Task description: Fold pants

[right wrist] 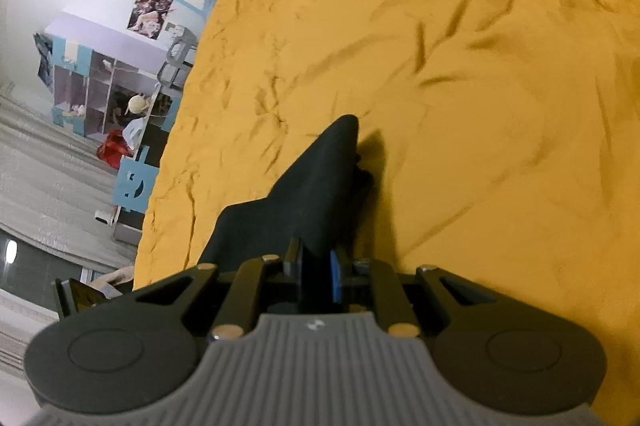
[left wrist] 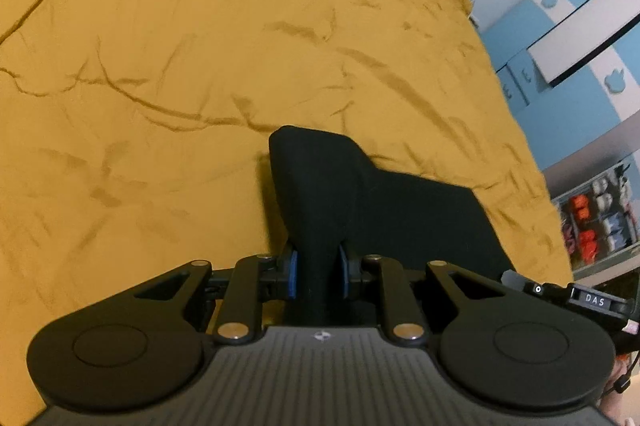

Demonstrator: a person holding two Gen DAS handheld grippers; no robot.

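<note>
Both grippers have hold of the black pants [left wrist: 360,193], which hang over the wrinkled mustard bedspread [left wrist: 160,65]. The left gripper [left wrist: 316,276] has its blue pads [left wrist: 294,276] pinched tight on a bunched edge, and the cloth rises ahead of it, then spreads away to its right. The right gripper [right wrist: 316,276] is likewise clamped on a fold, with the fabric running forward to a point and trailing off to its left. So the held span seems to stretch sideways between the two tools, each nearest its own end. Whether these are waistband or cuffs I can't quite make out, the cloth being so dark. The bare bedspread lies ahead of both, so I'd judge the fold wants carrying forward evenly and laying down there.
</note>
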